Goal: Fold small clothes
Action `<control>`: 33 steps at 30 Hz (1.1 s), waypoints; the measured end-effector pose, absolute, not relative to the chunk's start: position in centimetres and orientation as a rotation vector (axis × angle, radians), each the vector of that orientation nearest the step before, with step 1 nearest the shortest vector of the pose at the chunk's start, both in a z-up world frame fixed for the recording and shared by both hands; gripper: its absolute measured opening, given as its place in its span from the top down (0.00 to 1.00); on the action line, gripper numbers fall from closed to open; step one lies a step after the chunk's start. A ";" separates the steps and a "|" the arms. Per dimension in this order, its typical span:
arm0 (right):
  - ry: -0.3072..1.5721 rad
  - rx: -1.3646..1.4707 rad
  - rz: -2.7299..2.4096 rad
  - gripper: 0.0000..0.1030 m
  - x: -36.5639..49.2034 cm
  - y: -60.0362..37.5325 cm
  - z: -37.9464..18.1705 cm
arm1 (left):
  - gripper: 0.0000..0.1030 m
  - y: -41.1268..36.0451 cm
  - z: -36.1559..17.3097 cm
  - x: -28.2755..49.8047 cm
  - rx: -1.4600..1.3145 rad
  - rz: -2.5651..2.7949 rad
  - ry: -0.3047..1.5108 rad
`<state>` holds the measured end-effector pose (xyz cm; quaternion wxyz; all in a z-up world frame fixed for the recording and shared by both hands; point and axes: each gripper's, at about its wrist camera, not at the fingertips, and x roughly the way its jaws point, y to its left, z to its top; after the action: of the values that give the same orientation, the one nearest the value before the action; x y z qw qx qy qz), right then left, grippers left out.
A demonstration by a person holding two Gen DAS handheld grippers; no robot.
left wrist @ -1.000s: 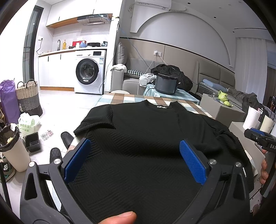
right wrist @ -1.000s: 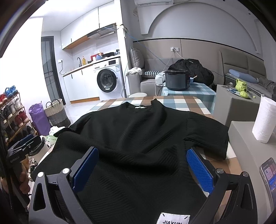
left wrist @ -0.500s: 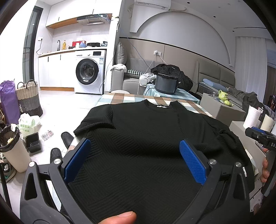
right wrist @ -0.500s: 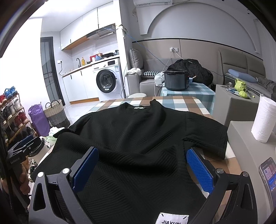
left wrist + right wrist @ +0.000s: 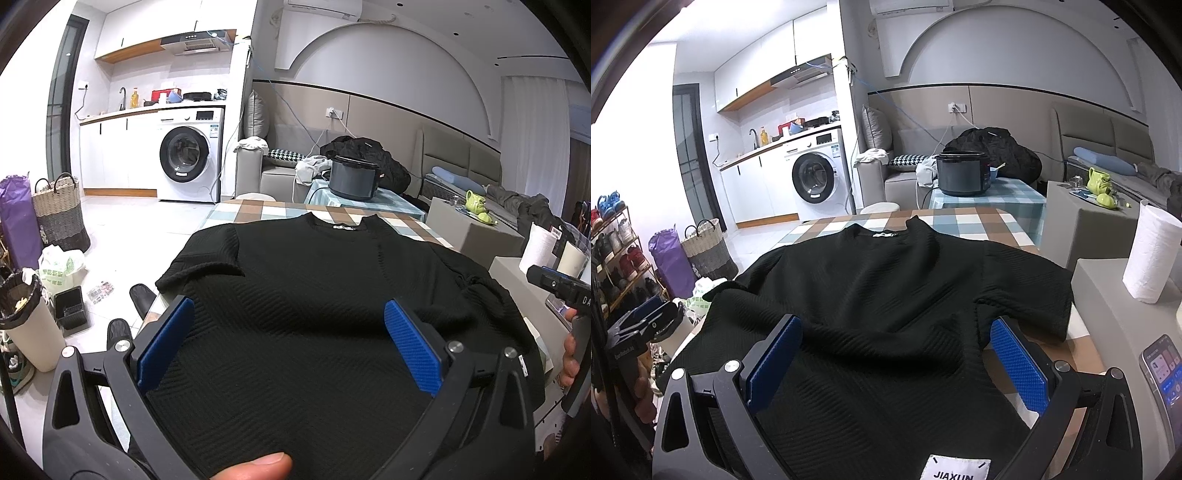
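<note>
A black ribbed short-sleeved top [image 5: 295,288] lies spread flat on the checked tabletop [image 5: 964,221]. The left gripper [image 5: 291,343] and right gripper [image 5: 894,354] hover over its bottom hem, jaws wide apart, holding nothing.

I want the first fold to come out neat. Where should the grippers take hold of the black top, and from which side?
Probably the hem corners nearest the camera. The black top lies flat on the checked table, collar away, hem toward both open grippers. The left gripper could pinch the left corner and the right gripper the right, each sliding in from the near edge, since the cloth is slightly rumpled there.
</note>
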<state>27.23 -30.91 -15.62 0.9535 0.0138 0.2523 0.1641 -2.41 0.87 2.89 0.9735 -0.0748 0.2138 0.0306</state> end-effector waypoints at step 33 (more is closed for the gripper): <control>0.646 0.472 0.164 0.02 31.2 -41.1 -20.3 | 0.01 2.8 0.1 4.2 -0.125 0.063 0.517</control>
<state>31.24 -41.06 -20.34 0.9178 0.2296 0.3140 0.0798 4.18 2.79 0.10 0.9644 -0.0618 0.2552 0.0312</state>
